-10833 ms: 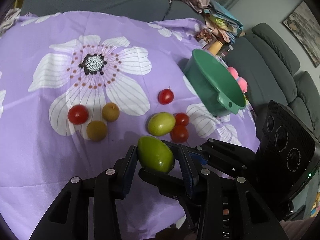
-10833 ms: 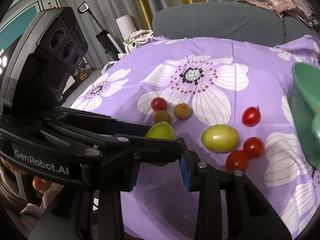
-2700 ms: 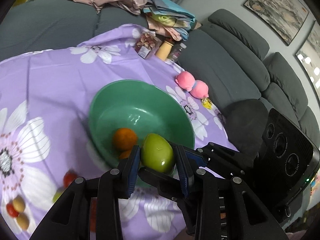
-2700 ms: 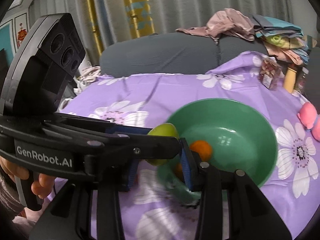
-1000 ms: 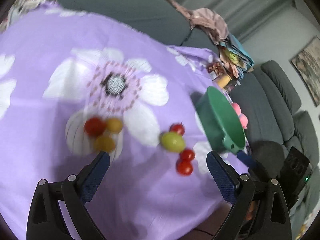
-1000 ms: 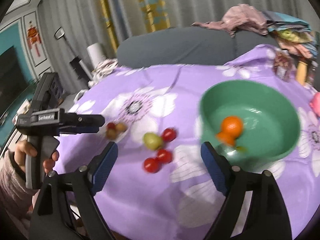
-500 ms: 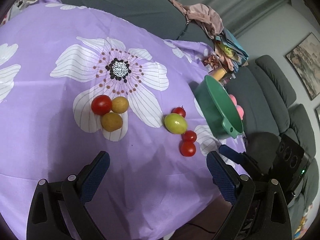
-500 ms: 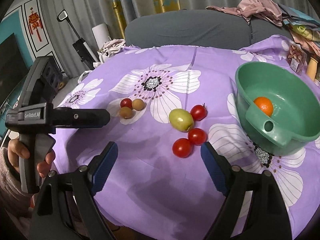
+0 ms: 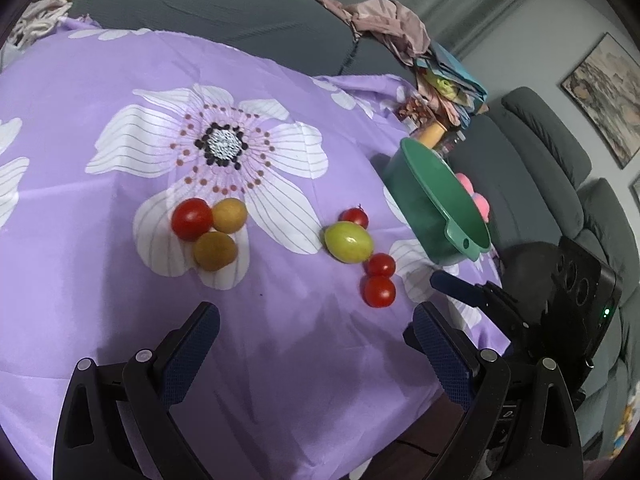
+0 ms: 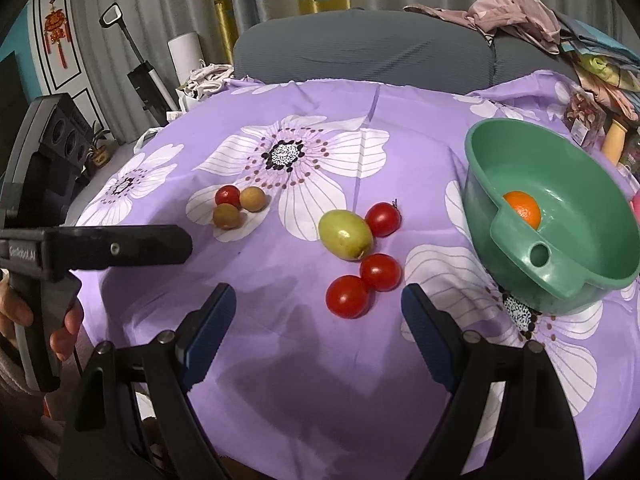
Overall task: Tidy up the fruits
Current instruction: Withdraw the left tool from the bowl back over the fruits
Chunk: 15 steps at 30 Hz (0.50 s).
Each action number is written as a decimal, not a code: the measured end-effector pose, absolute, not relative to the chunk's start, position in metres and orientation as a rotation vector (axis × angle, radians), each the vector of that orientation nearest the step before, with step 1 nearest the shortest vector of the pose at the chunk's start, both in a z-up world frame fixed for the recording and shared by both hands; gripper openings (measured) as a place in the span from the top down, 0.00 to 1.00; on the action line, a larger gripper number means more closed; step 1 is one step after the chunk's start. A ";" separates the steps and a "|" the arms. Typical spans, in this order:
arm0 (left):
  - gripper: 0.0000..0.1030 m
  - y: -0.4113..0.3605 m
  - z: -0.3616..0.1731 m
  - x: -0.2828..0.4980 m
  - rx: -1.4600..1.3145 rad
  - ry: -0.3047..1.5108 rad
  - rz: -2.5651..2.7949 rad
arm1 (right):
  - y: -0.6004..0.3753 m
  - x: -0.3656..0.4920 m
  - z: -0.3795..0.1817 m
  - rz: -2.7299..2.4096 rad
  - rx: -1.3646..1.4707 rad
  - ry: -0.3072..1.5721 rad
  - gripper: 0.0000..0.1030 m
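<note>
Both tools, left [image 9: 316, 334] and right [image 10: 318, 308], gape empty just short of the tomatoes [image 10: 347, 296] and green fruit [image 10: 346, 234].

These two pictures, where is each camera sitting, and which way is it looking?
Left wrist view: sits on the left tongs, looking down along open fingers at the purple cloth; the right tongs poke in at right.
Right wrist view: sits on the right tongs, also open, facing the cloth and sofa; the left tongs and a hand show at left.
Both share: green fruit, tomatoes, green bowl.
</note>
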<state>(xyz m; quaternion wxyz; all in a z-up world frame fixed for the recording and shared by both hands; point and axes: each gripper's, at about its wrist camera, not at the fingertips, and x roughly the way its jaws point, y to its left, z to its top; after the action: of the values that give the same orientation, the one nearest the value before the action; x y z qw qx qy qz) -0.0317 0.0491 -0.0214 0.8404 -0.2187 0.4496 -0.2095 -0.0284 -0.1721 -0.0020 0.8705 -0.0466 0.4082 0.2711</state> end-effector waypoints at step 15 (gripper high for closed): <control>0.06 0.026 -0.016 -0.013 -0.444 0.971 -0.522 | -0.174 -0.008 -0.011 0.585 -0.086 0.873 0.18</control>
<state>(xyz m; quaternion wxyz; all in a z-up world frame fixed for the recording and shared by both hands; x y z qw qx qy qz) -0.0126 0.0256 -0.0156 0.8285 -0.2090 0.4575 -0.2460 -0.0083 -0.1739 -0.0107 0.8641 -0.0408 0.4167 0.2793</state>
